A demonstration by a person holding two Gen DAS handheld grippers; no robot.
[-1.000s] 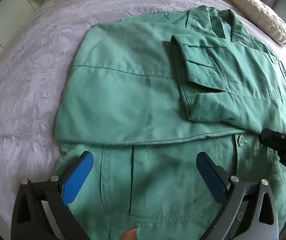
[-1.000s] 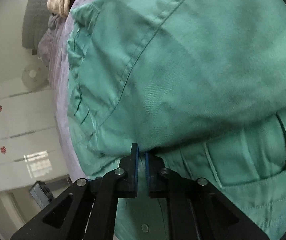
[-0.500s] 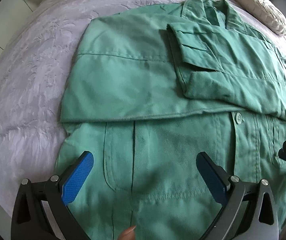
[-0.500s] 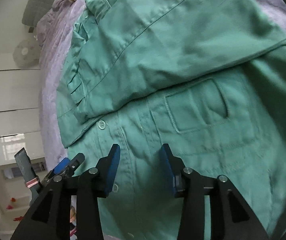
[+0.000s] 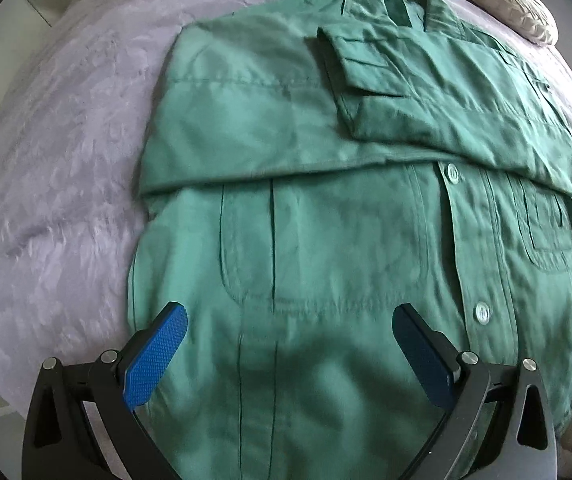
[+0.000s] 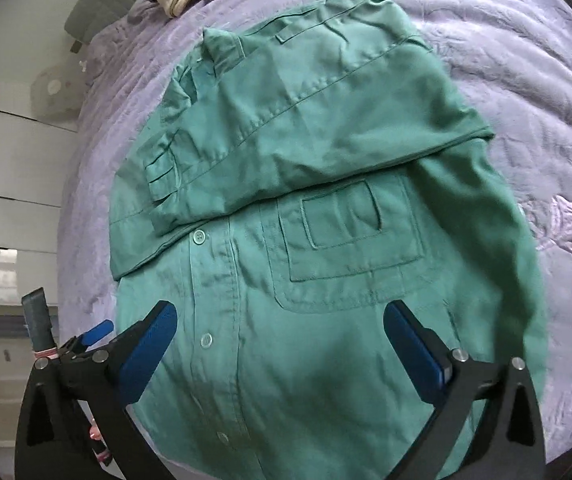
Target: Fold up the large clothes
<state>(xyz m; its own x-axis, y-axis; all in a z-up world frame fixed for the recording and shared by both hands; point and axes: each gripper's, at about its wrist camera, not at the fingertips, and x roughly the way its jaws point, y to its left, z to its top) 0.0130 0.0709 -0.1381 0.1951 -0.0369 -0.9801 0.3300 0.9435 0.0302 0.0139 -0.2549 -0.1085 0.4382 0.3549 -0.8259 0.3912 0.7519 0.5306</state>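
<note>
Now right hand-held gripper opening, sleeve let go, green jacket flat, left hand-held gripper spread, empty

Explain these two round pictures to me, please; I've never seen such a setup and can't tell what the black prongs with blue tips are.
No robot here: a person holds a two-finger gripper in each hand, and each carries a wide-angle camera looking along its fingers. One picture comes from the left gripper, the other from the right gripper. The blue tips are the finger pads. Below lies a green jacket, sleeves folded across its chest, on a lilac bedspread, with a pillow beyond. Nothing is held: the left gripper is open and the right one's jaws are opening, with nothing between them.
</note>
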